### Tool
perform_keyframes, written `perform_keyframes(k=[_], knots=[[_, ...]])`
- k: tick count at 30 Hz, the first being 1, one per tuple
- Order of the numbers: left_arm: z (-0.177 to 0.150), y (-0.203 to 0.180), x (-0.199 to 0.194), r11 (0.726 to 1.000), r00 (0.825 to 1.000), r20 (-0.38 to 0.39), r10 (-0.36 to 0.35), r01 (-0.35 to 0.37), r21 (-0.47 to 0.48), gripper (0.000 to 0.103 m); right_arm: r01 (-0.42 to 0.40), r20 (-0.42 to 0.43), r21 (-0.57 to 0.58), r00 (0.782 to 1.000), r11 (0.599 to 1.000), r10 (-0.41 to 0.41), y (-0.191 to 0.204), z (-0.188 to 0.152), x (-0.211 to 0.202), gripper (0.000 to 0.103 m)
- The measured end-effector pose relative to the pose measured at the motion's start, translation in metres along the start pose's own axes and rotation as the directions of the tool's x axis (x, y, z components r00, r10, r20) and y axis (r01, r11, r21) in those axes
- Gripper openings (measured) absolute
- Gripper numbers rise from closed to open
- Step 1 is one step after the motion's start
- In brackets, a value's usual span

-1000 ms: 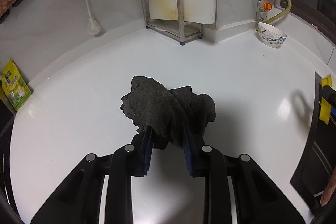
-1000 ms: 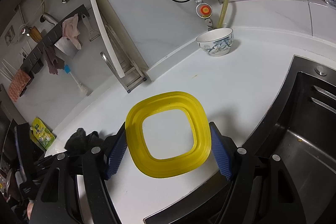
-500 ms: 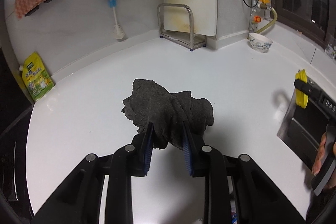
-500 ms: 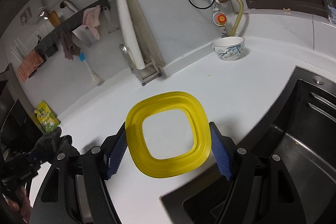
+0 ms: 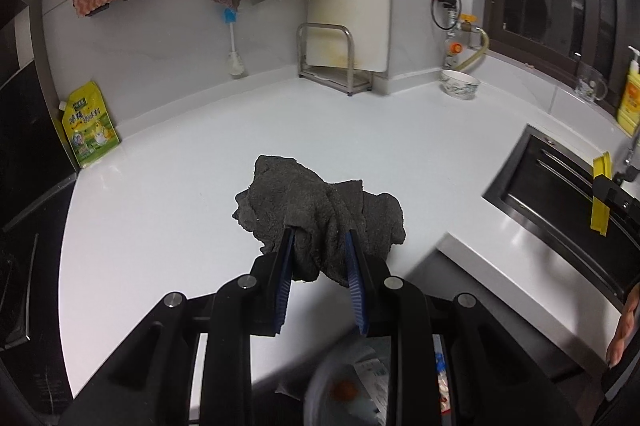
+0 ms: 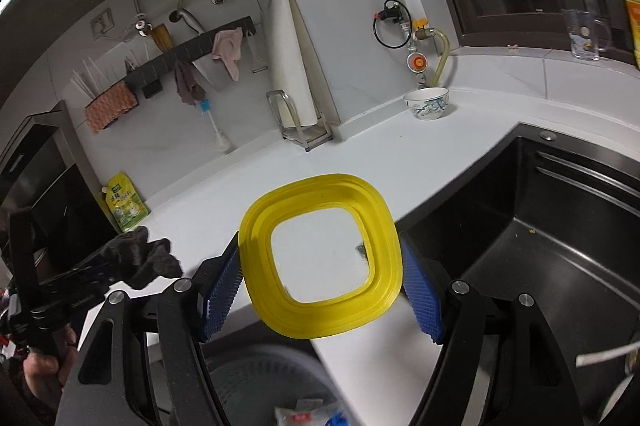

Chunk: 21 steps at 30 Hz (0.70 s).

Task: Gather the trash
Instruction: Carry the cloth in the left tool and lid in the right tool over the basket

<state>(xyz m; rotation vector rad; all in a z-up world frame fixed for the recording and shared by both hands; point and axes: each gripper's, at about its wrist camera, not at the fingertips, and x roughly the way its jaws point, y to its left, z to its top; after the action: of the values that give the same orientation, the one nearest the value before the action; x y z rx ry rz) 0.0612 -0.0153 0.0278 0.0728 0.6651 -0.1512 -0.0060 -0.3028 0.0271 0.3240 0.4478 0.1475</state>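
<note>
My left gripper (image 5: 319, 246) is shut on a dark grey rag (image 5: 316, 214) and holds it in the air above the front edge of the white counter (image 5: 240, 130). The rag also shows at the left of the right wrist view (image 6: 142, 258). My right gripper (image 6: 320, 266) is shut on a square yellow plastic ring (image 6: 320, 258), held by its two sides above the counter edge beside the sink. The ring shows edge-on in the left wrist view (image 5: 600, 194). A grey trash bin with wrappers inside sits below both grippers (image 5: 360, 382) (image 6: 248, 382).
A dark sink (image 6: 540, 226) is at the right. A patterned bowl (image 5: 460, 84), a cutting board in a metal rack (image 5: 348, 26), a green pouch (image 5: 90, 124) and a hanging brush (image 5: 232, 42) line the back wall. A yellow bottle (image 5: 630, 94) stands far right.
Both grippers have pulled back and up from the counter with their loads. The rag left the counter surface, and the trash bin has come into view below.
</note>
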Motion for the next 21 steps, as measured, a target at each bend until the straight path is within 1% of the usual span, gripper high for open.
perform_keyframes(k=[4, 10, 17, 21], knots=[[-0.021, -0.006, -0.014, 0.999, 0.999, -0.005, -0.035, 0.035, -0.005, 0.025, 0.008, -0.007, 0.014, 1.0, 1.0, -0.008, 0.015, -0.03, -0.032, 0.071], [-0.055, -0.021, -0.032, 0.998, 0.999, -0.001, -0.054, 0.054, 0.028, 0.025, 0.018, -0.082, 0.002, 0.996, 1.0, -0.017, 0.034, -0.074, -0.051, 0.071], [-0.087, -0.038, -0.022, 0.994, 0.994, -0.068, -0.088, 0.092, 0.052, 0.025, 0.008, -0.185, 0.006, 0.983, 1.0, -0.006, 0.043, -0.112, -0.039, 0.071], [-0.095, -0.042, -0.013, 0.995, 0.993, -0.079, -0.083, 0.087, 0.053, 0.025, -0.001, -0.238, 0.012, 0.971, 1.0, 0.004, 0.046, -0.128, -0.024, 0.071]])
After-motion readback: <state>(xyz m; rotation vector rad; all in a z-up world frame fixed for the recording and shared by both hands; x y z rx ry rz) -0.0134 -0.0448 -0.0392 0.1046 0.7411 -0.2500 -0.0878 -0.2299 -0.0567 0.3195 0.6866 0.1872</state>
